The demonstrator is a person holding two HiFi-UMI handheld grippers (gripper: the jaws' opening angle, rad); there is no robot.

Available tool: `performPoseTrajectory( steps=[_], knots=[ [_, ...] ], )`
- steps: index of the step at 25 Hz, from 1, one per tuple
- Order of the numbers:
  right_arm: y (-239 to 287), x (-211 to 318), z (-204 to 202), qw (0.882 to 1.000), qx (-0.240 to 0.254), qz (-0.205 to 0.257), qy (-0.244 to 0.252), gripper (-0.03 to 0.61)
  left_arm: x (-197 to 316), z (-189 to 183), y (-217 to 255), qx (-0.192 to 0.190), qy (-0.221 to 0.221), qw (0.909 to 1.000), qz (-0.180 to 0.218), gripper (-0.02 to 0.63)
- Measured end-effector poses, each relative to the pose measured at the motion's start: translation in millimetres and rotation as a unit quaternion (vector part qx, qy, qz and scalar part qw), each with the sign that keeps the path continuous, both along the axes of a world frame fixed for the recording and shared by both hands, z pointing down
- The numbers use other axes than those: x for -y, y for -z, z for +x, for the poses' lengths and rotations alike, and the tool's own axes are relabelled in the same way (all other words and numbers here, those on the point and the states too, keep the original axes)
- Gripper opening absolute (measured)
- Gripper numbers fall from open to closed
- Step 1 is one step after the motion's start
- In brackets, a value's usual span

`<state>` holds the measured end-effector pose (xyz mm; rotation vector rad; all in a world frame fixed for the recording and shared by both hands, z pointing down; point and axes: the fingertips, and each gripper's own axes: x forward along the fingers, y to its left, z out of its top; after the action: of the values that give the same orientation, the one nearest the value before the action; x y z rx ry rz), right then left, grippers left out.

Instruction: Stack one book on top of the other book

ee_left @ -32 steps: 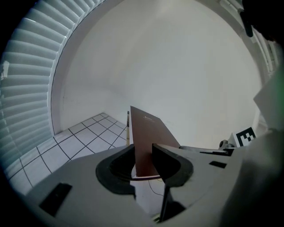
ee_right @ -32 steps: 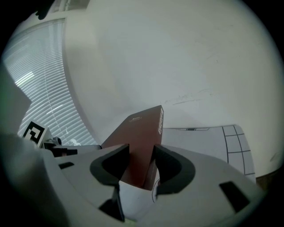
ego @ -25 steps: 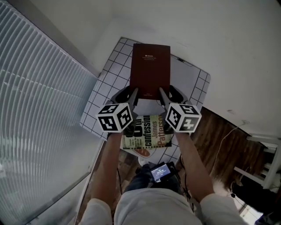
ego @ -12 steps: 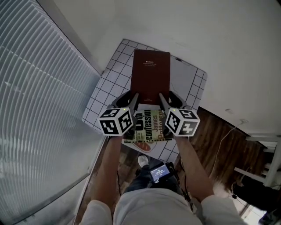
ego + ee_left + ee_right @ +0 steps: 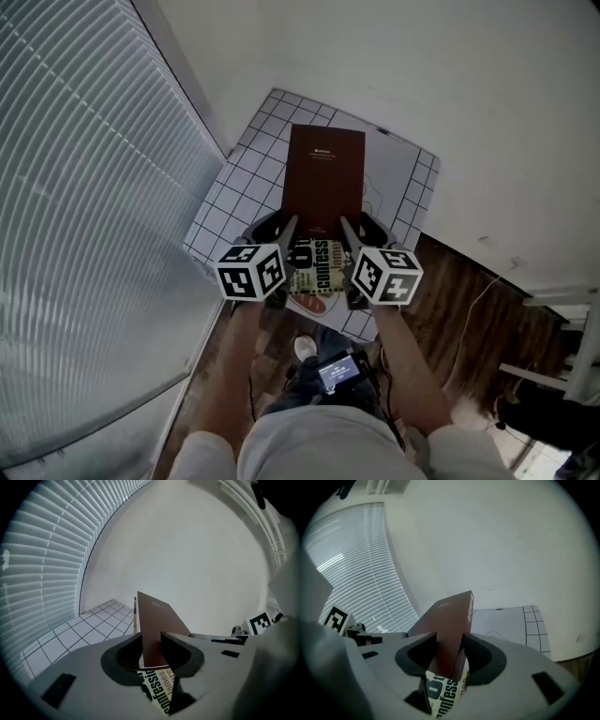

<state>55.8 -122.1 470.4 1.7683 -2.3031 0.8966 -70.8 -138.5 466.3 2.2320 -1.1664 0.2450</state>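
Note:
A dark maroon hardback (image 5: 323,178) is held by its near end between both grippers, above the white grid-tiled table (image 5: 239,178). My left gripper (image 5: 287,231) is shut on the book's near left edge, and the right gripper (image 5: 348,231) is shut on its near right edge. A paperback with large "confession" lettering (image 5: 314,272) lies underneath at the table's near edge, mostly covered. In the left gripper view the maroon book (image 5: 154,620) runs between the jaws of the left gripper (image 5: 152,641), with the paperback (image 5: 159,693) below. The right gripper (image 5: 450,644) pinches the same book (image 5: 447,616).
Window blinds (image 5: 84,206) fill the left side and a white wall (image 5: 469,94) stands behind the table. A grey sheet (image 5: 392,178) lies on the table's right part. Wooden floor (image 5: 469,319) with a cable and white shelving (image 5: 572,328) lies to the right.
Both grippers have drawn the maroon book toward the near edge of the table, so it covers more of the paperback than before. The jaws' hold looks the same.

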Motion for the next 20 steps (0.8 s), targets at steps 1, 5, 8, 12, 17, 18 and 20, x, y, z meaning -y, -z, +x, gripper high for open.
performPoseTrajectory(
  steps=[1,5,8,12,17,18,20],
  knots=[
    [0.2,-5.3,-1.9,1.000,0.000,0.000,0.000,0.187,-5.1,-1.9,0.3,0.000,0.000,1.0000,0.000,0.120],
    [-3.1,-26.3,-6.5,1.000,-0.001,-0.004,-0.001,0.187,-25.3,-6.2,-2.3,0.002,-0.003,1.0000,-0.003,0.120],
    [-7.5,-40.6,-7.4,1.000,-0.001,-0.011,-0.003,0.187,-39.6,-7.0,-6.5,0.004,-0.004,1.0000,-0.008,0.120],
    [-13.5,-53.8,-9.5,1.000,-0.001,-0.018,-0.001,0.187,-53.0,-9.1,-12.4,0.005,-0.006,0.9999,-0.014,0.120],
    [-23.2,-67.0,-12.8,1.000,-0.001,-0.029,0.004,0.187,-67.3,-12.9,-23.3,0.008,-0.004,0.9996,-0.028,0.120],
    [-24.7,-68.7,-13.5,1.000,-0.002,-0.030,0.006,0.187,-69.5,-13.7,-24.8,0.008,-0.003,0.9995,-0.029,0.120],
    [-27.6,-71.6,-13.7,0.999,-0.003,-0.032,0.009,0.187,-73.2,-13.6,-27.2,0.007,-0.001,0.9995,-0.031,0.120]
  ],
)
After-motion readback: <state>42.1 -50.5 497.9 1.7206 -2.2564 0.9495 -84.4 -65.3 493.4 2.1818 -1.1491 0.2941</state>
